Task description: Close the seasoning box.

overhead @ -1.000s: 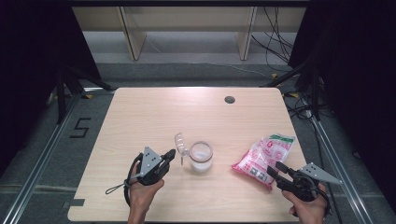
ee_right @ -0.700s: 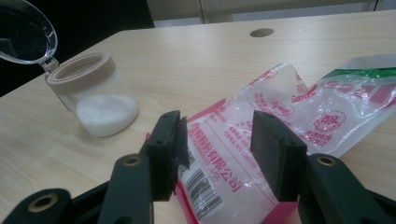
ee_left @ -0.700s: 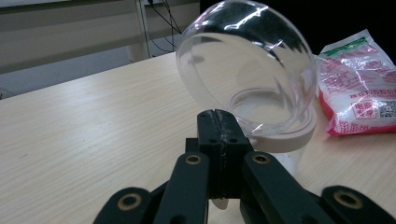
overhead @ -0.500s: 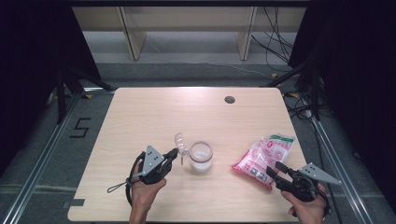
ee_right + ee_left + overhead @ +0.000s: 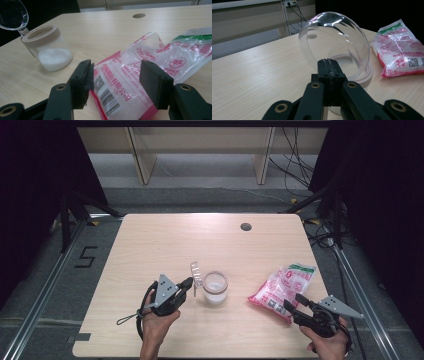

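Gripping the jar (image 5: 215, 289) by its clear lid (image 5: 334, 47), left gripper (image 5: 328, 65) apparently clenched, right gripper (image 5: 115, 77) spread around bag (image 5: 140, 75).

A clear jar (image 5: 215, 289) with a beige collar stands upright near the table's 6 o'clock edge, close to centre. White granules fill roughly its lowest third. Its clear domed lid (image 5: 334, 47) is hinged open at the jar's 9 o'clock side, standing near vertical. At the jar's 3 o'clock, well apart, lies a clear plastic bag (image 5: 282, 289) printed in red with a green top band; it holds white contents, possibly sugar or salt.
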